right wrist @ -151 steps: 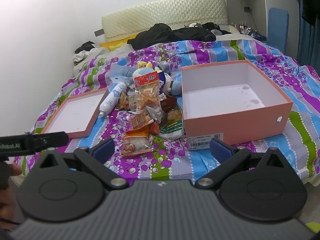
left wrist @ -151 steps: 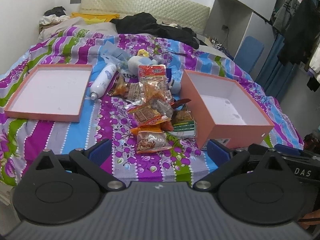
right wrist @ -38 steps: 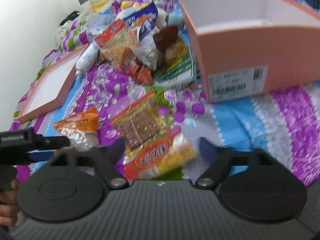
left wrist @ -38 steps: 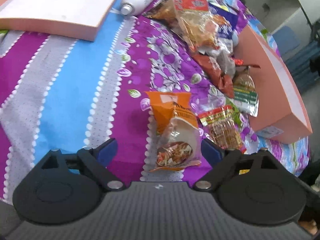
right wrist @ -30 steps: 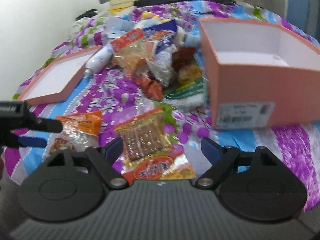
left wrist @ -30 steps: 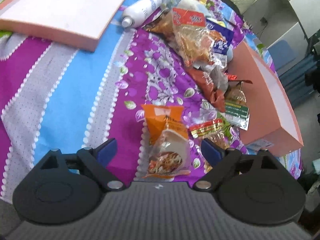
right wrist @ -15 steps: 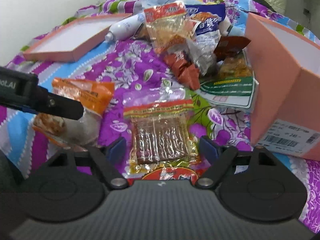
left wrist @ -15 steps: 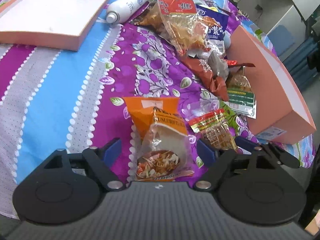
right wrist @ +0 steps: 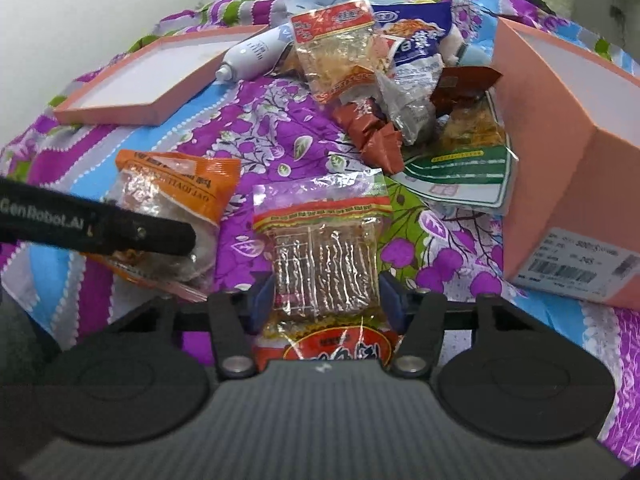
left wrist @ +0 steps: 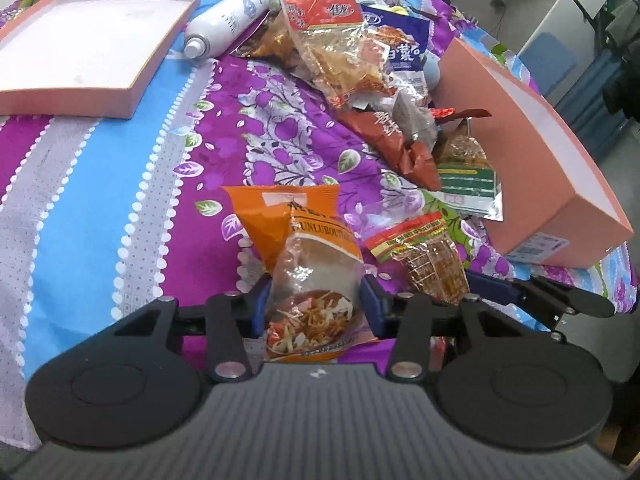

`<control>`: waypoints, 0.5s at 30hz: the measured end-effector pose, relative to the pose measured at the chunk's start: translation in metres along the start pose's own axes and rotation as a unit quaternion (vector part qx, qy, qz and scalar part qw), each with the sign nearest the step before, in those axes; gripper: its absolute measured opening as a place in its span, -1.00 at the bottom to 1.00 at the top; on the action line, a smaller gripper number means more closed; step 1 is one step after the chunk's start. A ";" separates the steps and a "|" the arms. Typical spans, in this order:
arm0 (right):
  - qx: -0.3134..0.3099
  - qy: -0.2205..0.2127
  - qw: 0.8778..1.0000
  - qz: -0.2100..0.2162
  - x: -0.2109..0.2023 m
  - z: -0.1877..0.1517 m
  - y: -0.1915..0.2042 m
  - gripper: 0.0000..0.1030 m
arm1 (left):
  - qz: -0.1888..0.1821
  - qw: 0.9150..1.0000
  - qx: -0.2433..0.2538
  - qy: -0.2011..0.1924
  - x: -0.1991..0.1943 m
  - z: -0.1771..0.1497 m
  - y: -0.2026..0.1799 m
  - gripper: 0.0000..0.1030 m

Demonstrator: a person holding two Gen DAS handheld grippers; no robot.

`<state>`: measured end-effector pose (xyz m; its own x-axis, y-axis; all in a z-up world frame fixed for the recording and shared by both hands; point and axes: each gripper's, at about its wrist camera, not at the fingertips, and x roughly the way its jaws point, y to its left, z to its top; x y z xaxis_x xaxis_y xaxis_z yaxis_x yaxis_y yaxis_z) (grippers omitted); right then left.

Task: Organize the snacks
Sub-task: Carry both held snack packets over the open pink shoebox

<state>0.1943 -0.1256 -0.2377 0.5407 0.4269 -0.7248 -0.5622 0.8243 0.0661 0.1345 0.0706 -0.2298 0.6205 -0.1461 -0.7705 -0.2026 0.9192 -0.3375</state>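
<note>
My left gripper [left wrist: 314, 308] is shut on the near end of an orange snack bag [left wrist: 304, 256] that lies on the bed. My right gripper [right wrist: 326, 300] is shut on a clear pack of brown wafers with a red and yellow band [right wrist: 324, 248]. That pack also shows in the left wrist view [left wrist: 428, 260], and the orange bag in the right wrist view [right wrist: 172, 196], partly behind my left gripper's finger. A pile of more snack bags [left wrist: 360, 56] lies farther back. An open pink box [left wrist: 532, 136] stands to the right.
The pink box lid [left wrist: 80, 44] lies upside down at the far left. A white spray bottle [left wrist: 224, 24] lies beside it. A green and white pouch [right wrist: 460, 176] leans by the box. The striped purple and blue bedspread [left wrist: 100, 184] covers the bed.
Both grippers have moved forward and down to the bed and closed, the left on the orange bag and the right on the wafer pack.
</note>
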 end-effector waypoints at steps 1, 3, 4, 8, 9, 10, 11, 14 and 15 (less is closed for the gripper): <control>0.007 -0.003 1.000 0.000 -0.005 0.001 -0.001 0.12 | 0.000 1.000 -0.002 -0.002 -0.004 0.001 -0.002 -0.01; 0.021 -0.008 1.000 -0.003 -0.013 0.005 -0.004 0.12 | 0.003 1.000 -0.001 -0.008 -0.013 0.005 -0.006 -0.01; 0.027 -0.013 1.000 -0.004 -0.019 0.008 -0.005 0.12 | 0.007 1.000 0.002 -0.010 -0.018 0.007 -0.009 -0.01; 0.042 -0.033 0.999 -0.010 -0.045 0.021 -0.008 0.12 | 0.011 1.000 0.015 -0.022 -0.039 0.020 -0.023 -0.01; 0.048 -0.039 0.998 -0.010 -0.052 0.025 -0.009 0.12 | 0.010 0.999 0.019 -0.026 -0.045 0.023 -0.027 -0.01; 0.052 -0.045 0.998 -0.011 -0.059 0.028 -0.010 0.12 | 0.011 0.999 0.022 -0.031 -0.051 0.027 -0.031 -0.01; 0.055 -0.051 0.997 -0.012 -0.065 0.032 -0.012 0.12 | 0.010 0.999 0.025 -0.035 -0.056 0.032 -0.035 -0.01; 0.060 -0.073 0.995 -0.021 -0.087 0.044 -0.016 0.12 | 0.007 0.998 0.029 -0.055 -0.072 0.046 -0.049 -0.01; 0.063 -0.080 0.995 -0.023 -0.094 0.049 -0.019 0.12 | 0.006 0.998 0.032 -0.062 -0.077 0.052 -0.053 -0.01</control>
<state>0.1844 -0.1632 -0.1373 0.6620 0.4337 -0.6112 -0.4578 0.8797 0.1283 0.1367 0.0519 -0.1245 0.7075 -0.0923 -0.7007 -0.1640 0.9429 -0.2899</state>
